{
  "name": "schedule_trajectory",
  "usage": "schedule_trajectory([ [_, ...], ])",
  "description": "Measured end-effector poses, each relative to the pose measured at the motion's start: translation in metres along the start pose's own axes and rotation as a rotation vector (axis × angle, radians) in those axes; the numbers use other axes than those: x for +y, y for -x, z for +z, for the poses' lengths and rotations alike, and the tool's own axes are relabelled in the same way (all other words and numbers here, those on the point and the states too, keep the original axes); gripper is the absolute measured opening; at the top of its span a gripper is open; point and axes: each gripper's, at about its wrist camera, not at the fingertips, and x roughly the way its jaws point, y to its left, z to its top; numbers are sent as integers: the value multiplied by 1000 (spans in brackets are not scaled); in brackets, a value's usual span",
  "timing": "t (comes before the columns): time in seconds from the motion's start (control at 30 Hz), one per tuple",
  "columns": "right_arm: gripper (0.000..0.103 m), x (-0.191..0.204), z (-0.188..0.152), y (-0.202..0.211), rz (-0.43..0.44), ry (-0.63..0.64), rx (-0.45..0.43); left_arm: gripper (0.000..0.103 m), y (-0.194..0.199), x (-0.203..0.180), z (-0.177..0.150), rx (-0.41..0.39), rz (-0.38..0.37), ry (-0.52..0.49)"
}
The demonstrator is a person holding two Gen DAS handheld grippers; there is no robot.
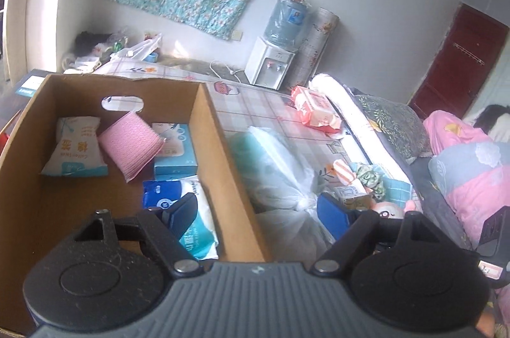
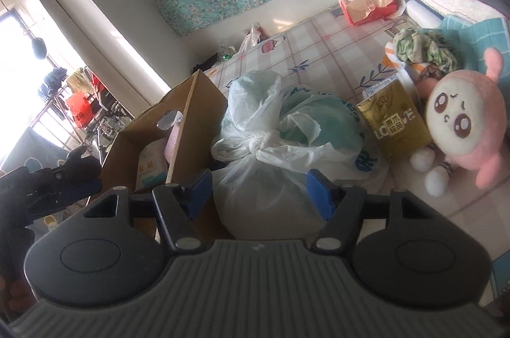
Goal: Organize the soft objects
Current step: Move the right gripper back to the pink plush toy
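The right tongs [image 2: 259,194], jaws apart, straddle the knotted bag [image 2: 274,146] at frame centre, beside the box [image 2: 194,111]. The left tongs [image 1: 255,210] gape over the box's [image 1: 220,143] right wall, lower centre, one finger above a tissue pack [image 1: 197,226] inside.

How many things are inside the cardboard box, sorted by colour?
White-and-blue packs: 2, the cotton pack and the tissue pack
Blue box: 1
Pink cloth: 1
Total: 4 in the cardboard box
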Motion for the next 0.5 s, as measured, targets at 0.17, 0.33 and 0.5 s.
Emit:
schedule_trajectory([
  [0.17, 66, -34, -6, 38, -102, 11, -75, 84, -18, -55, -12, -12, -50, -108],
  [0.33, 66, -73, -5, 69, -183, -3, -125, 84, -47, -108, -27, -4, -126, -180],
  [0.5, 66, -117, 12, 88, -232, -42, -165, 84, -89, -154, -47, 2, -178, -289],
])
